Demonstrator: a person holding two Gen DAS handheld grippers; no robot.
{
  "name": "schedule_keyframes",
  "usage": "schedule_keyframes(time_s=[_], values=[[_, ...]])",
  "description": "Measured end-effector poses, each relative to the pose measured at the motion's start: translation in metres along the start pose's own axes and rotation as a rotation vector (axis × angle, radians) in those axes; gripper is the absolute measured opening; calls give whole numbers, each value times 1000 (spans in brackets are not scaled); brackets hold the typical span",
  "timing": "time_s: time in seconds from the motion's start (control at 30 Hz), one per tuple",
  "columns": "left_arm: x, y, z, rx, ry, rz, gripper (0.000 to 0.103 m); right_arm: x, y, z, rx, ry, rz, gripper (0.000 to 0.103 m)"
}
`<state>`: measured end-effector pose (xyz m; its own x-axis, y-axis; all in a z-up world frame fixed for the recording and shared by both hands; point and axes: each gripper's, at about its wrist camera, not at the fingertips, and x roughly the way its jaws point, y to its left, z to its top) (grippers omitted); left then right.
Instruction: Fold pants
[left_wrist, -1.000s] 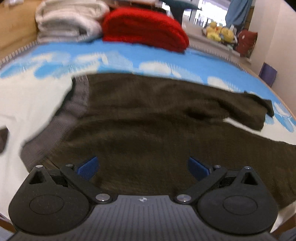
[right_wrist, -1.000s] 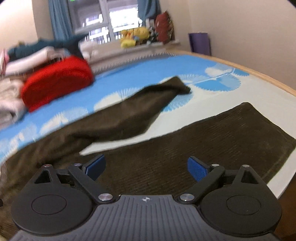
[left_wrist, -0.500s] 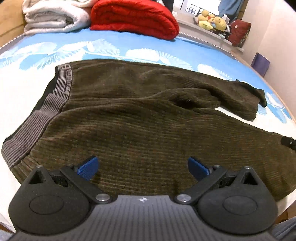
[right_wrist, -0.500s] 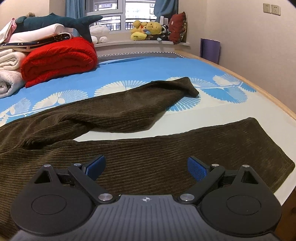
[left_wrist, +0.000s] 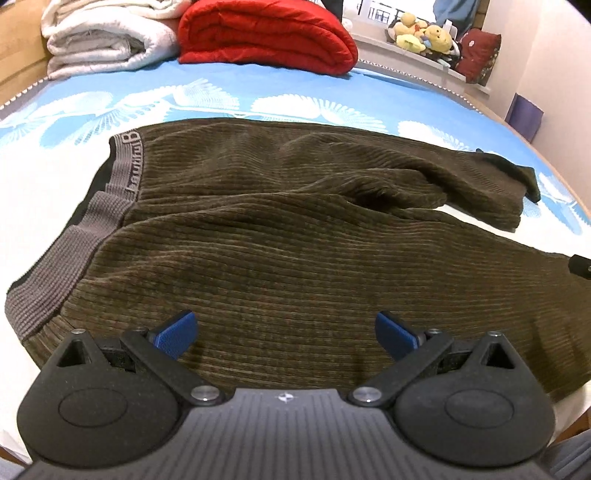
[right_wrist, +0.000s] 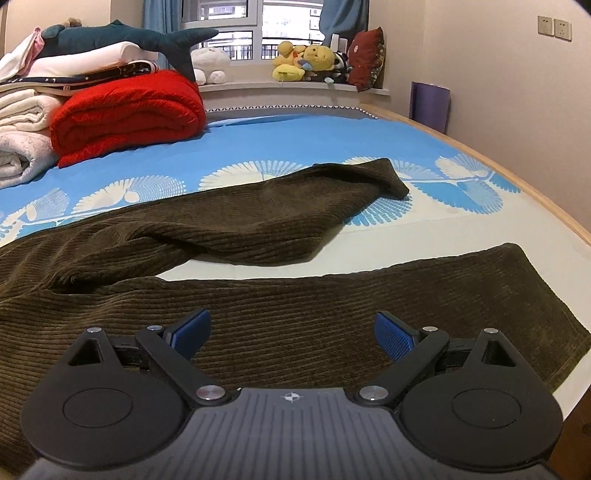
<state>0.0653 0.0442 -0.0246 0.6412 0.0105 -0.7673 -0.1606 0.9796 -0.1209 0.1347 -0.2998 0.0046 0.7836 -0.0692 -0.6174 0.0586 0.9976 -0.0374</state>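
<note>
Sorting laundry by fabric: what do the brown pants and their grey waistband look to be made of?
The pants look like soft corduroy, matte, with fine parallel ribs running along the legs. The waistband looks like grey ribbed knit elastic, with woven lettering further along; fibre content cannot be told.

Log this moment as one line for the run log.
stage: pre-grasp | pants: spread unfolded on bed, legs apart | left tool: open, above waist end | right tool: open, above near leg

The grey waistband (left_wrist: 127, 173) of the pants (left_wrist: 295, 240) carries woven lettering, of which only a large "B" at its far end can be read. The smaller letters beside it are too blurred to make out.
</note>
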Motion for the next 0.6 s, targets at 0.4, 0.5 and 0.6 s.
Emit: schedule_keyframes(time_s=[0.4, 0.5, 0.6], values=[[1, -8, -1, 23, 2, -25, 103, 1, 0, 1, -2, 3, -5, 95], [1, -8, -1, 27, -1, -22, 103, 1, 1, 0, -3, 2, -10, 95], [0, -7, -1, 20, -1, -22, 103, 1, 1, 0, -6, 1, -14, 95]])
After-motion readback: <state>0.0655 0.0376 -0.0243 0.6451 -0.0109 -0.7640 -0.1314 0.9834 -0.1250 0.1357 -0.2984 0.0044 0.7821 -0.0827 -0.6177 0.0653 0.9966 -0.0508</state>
